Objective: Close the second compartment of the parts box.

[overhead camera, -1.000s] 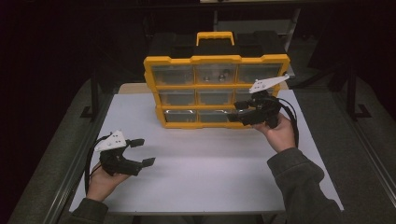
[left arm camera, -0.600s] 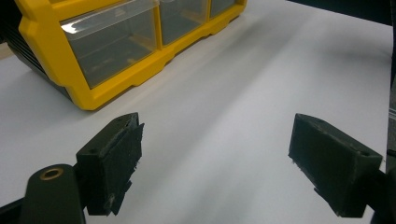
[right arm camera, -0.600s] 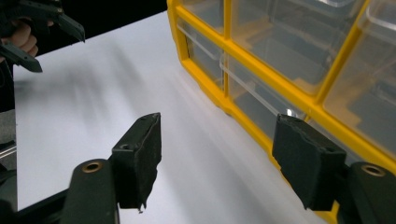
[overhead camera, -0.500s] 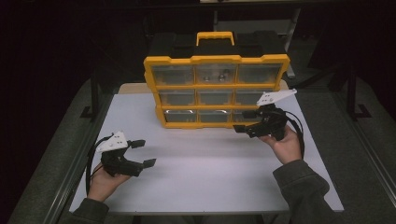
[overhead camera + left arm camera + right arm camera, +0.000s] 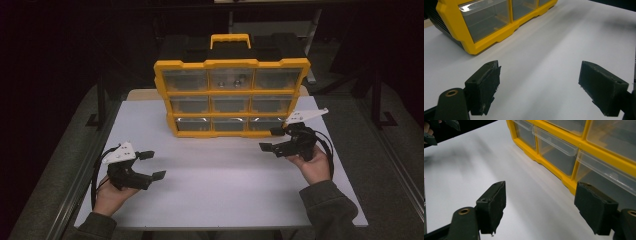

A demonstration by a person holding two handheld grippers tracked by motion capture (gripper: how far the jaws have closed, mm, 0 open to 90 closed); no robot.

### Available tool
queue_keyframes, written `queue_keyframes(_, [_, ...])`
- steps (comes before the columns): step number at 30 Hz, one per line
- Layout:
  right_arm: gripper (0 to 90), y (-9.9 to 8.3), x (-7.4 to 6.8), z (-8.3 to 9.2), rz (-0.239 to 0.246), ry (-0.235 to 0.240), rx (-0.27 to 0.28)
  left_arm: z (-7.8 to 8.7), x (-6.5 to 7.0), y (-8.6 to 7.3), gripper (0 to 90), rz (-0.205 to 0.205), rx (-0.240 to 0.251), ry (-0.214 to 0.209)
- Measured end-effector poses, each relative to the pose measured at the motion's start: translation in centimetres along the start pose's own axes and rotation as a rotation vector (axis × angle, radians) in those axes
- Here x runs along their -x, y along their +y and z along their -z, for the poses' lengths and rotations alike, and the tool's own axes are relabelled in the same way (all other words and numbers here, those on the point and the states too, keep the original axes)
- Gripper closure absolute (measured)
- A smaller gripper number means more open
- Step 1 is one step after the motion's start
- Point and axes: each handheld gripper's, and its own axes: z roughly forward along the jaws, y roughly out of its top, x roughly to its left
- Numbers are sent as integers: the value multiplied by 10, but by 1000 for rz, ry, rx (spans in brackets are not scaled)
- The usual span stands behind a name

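Note:
A yellow organizer case (image 5: 231, 92) with clear drawers stands upright at the back of the white table (image 5: 225, 200); its black carry handle side is on top. Small metal parts (image 5: 231, 80) lie in the top middle drawer. My right gripper (image 5: 269, 139) hovers just in front of the case's lower right corner, pointing left. Its jaws have just been opening and are open, with nothing between them. The right gripper view shows these jaws (image 5: 540, 207) beside the bottom drawers (image 5: 556, 152). My left gripper (image 5: 154, 165) rests open at the table's front left, its jaws (image 5: 541, 85) over bare table.
The case's lower left corner (image 5: 474, 32) lies ahead of the left gripper. Dark floor and metal frame rails (image 5: 95, 145) surround the table. A tan board edge (image 5: 142, 94) sticks out behind the case at left. The left gripper (image 5: 431, 132) shows far off in the right gripper view.
The right gripper has dropped and pulled back from the case's lower right drawer toward the person, its jaws wider apart. The left gripper has stayed put.

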Motion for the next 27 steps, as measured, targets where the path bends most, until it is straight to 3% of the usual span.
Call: queue_keyframes(27, [174, -48, 5, 13, -64, -49, -9, 2, 1, -11, 170, 0, -9, 13])
